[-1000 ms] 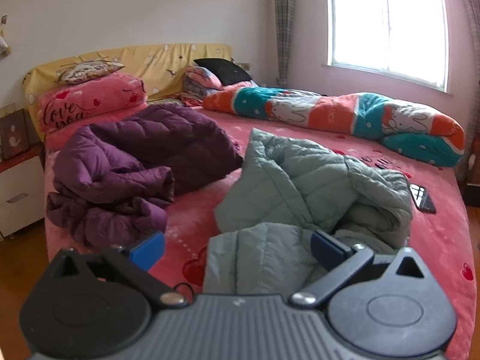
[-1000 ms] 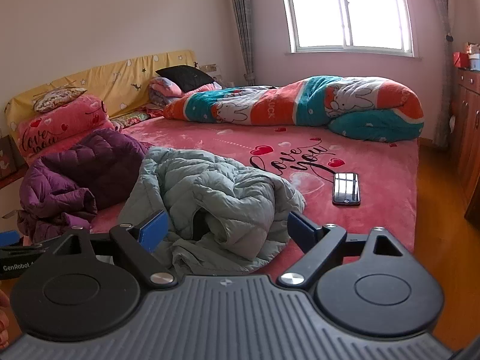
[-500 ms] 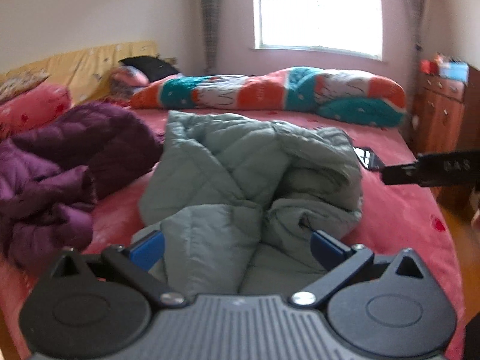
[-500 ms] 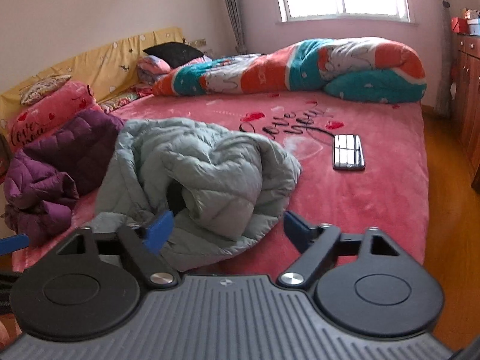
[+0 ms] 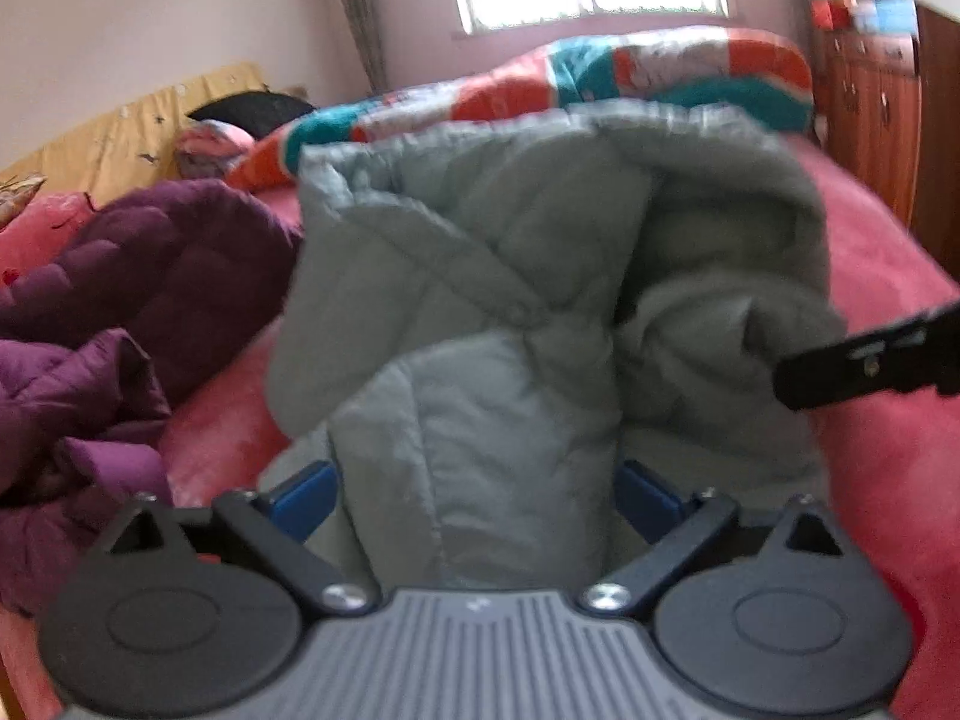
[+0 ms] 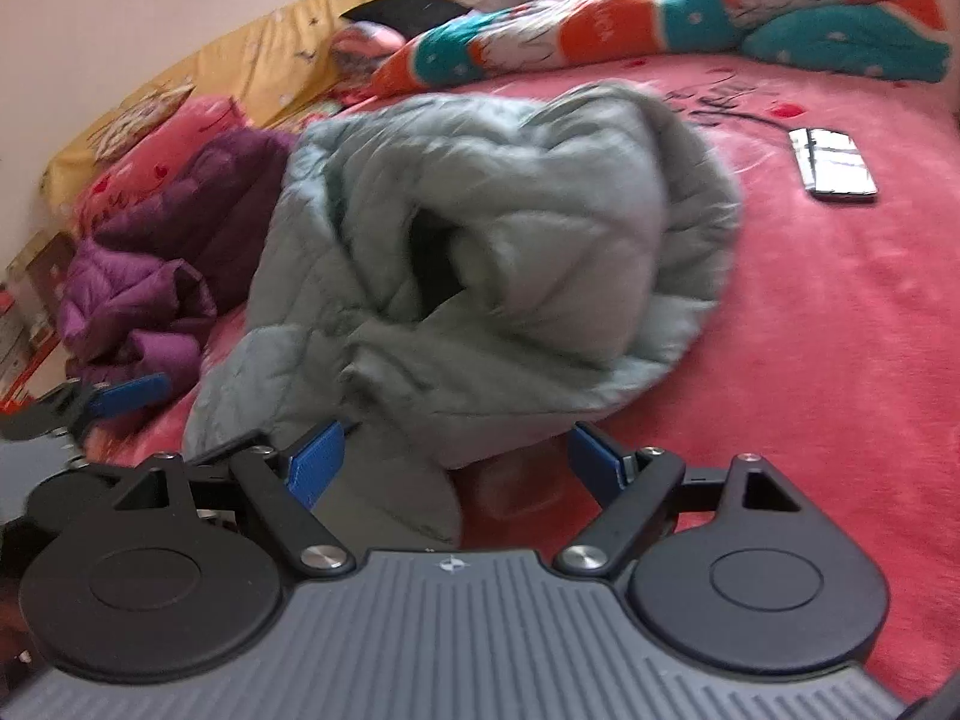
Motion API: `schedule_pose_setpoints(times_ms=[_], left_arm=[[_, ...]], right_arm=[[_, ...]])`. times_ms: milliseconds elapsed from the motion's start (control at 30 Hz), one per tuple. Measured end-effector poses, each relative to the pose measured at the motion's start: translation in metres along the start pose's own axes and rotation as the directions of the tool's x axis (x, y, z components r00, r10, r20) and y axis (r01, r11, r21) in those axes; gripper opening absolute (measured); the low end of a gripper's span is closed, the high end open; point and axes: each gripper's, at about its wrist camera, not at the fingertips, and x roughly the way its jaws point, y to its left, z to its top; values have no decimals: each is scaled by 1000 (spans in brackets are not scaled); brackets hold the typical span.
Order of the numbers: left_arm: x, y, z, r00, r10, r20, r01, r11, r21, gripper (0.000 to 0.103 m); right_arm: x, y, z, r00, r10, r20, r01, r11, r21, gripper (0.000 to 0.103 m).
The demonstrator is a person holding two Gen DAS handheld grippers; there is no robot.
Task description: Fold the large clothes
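You've brought both grippers down onto the crumpled grey-green puffer jacket (image 5: pixel 480 312) on the pink bed (image 6: pixel 840 330). Your left gripper (image 5: pixel 474 495), just starting to close, straddles a fold ungripped; your right gripper (image 6: pixel 456 462) gapes wide. Grasp comes next.

Bare pink bed (image 6: pixel 840 324) right of grey jacket (image 6: pixel 480 228): passable, save phone (image 6: pixel 834 165) lying near the far part. Left side: purple jacket (image 6: pixel 150 294) just beside grey jacket, narrow gap. Far edge: rolled quilt (image 6: pixel 690 12) blocks the way.
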Motion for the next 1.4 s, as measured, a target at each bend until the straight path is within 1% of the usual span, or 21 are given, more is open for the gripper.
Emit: schedule_pose_setpoints(times_ms=[100, 133, 167, 200, 233, 267, 367, 400, 433, 467, 500, 533, 567, 600, 633, 700, 800, 933, 1033, 1167, 1400], left_arm=[[14, -2, -3, 999, -4, -36, 4, 1000, 2, 85], [17, -2, -3, 999, 0, -40, 0, 1000, -5, 84], [19, -1, -3, 999, 1, -39, -2, 1000, -14, 79], [21, -1, -3, 999, 1, -39, -2, 1000, -23, 71], [23, 0, -2, 999, 3, -43, -4, 999, -35, 65], [25, 0, -2, 999, 3, -49, -6, 999, -47, 54], [25, 3, 1, 999, 2, -52, -6, 997, -77, 47], [24, 3, 1, 999, 2, -52, -6, 996, -85, 42], [20, 4, 2, 999, 1, -48, -5, 996, -94, 40], [18, 6, 2, 999, -2, -42, -3, 995, -104, 35], [15, 7, 3, 999, -1, -37, -3, 994, -111, 31], [14, 8, 5, 999, 6, -34, -10, 993, -115, 28], [12, 10, 6, 999, 13, -30, -17, 992, -124, 25], [8, 13, 7, 1000, 17, -24, -20, 990, -141, 22], [4, 16, 9, 1000, 15, -19, -18, 987, -160, 21], [-8, 23, 10, 1000, 9, -2, -9, 982, -189, 19], [-27, 30, 13, 1000, 14, 21, -9, 978, -206, 18], [-50, 43, 18, 999, 9, 49, 3, 970, -243, 18], [-70, 54, 20, 997, 6, 77, 16, 962, -272, 18], [-95, 67, 24, 992, 7, 125, 32, 950, -311, 18], [-145, 83, 35, 975, 12, 221, 66, 937, -343, 18]], right_arm=[[16, 5, -2, 1000, 23, -20, -23, 1000, 4, 102], [19, 6, -1, 999, 33, -28, -33, 999, 7, 102], [24, 7, -2, 999, 38, -35, -38, 999, 9, 102], [27, 7, -2, 998, 45, -36, -45, 999, 12, 102], [31, 7, -2, 998, 53, -35, -52, 998, 21, 102], [34, 7, -2, 998, 58, -36, -57, 998, 31, 102], [44, 5, -1, 996, 75, -43, -72, 995, 63, 94], [46, 3, -1, 996, 81, -48, -78, 995, 65, 86], [48, 3, -1, 995, 86, -50, -83, 995, 61, 72], [50, 4, -1, 996, 79, -52, -76, 996, 52, 63], [51, 3, -2, 996, 67, -55, -65, 997, 46, 45], [50, 2, -3, 997, 59, -57, -56, 997, 48, 37], [50, 0, -3, 997, 56, -58, -53, 997, 56, 33], [49, -2, -3, 997, 54, -61, -50, 997, 62, 24], [47, -4, -4, 997, 48, -62, -45, 997, 63, 18], [38, -8, -3, 997, 32, -65, -28, 998, 56, 14], [27, -8, 0, 998, -8, -59, 10, 999, 33, 13], [0, -14, 4, 997, -67, -31, 68, 998, 6, 13], [-27, -25, 5, 994, -109, 11, 109, 994, 4, 13], [-59, -35, 9, 987, -146, 71, 143, 989, 44, 12], [-122, -45, 10, 964, -190, 185, 181, 982, 61, 12]])
